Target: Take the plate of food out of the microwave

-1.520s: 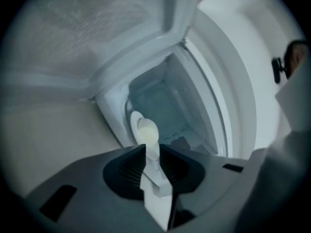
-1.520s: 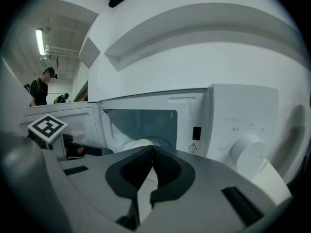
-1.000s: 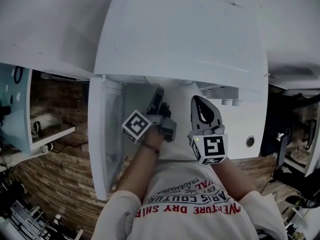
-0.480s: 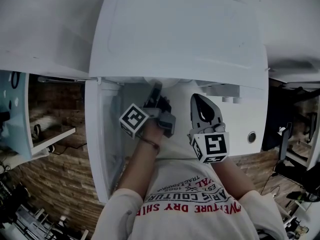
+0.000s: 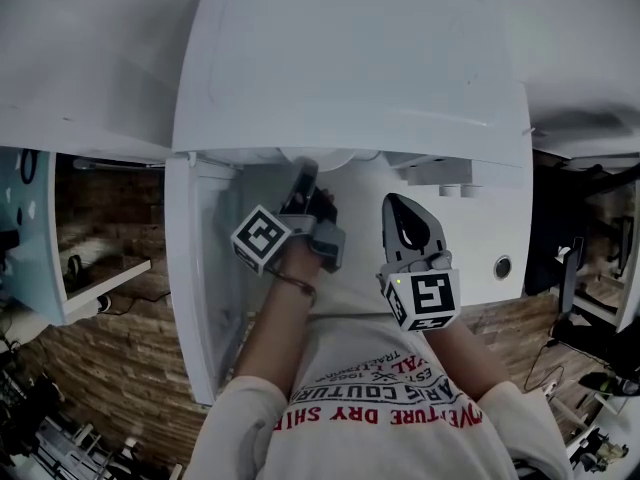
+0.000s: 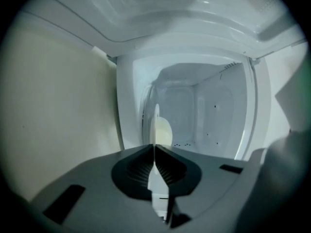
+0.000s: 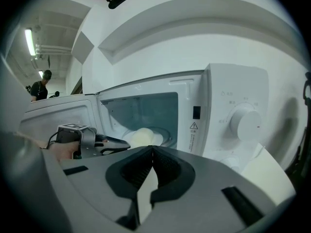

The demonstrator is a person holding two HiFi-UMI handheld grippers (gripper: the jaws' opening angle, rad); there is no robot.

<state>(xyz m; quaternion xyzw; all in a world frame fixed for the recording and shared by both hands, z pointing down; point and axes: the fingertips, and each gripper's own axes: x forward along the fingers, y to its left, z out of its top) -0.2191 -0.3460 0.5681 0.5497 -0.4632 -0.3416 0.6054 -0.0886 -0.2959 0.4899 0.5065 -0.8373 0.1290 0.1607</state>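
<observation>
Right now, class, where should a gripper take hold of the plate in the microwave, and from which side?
Grip the plate by its thin near rim, coming in through the open front of the microwave: the food leaves that edge bare. The left gripper is closing its jaws on it.

- The T-shirt was white and short-sleeved, with red and black lettering across the chest.
- A thin dark band circled the left wrist.
- The left gripper was grey, its cube marked black-and-white (jaws closing on the plate rim).
- The right gripper matched, with dark ribbed pads.
</observation>
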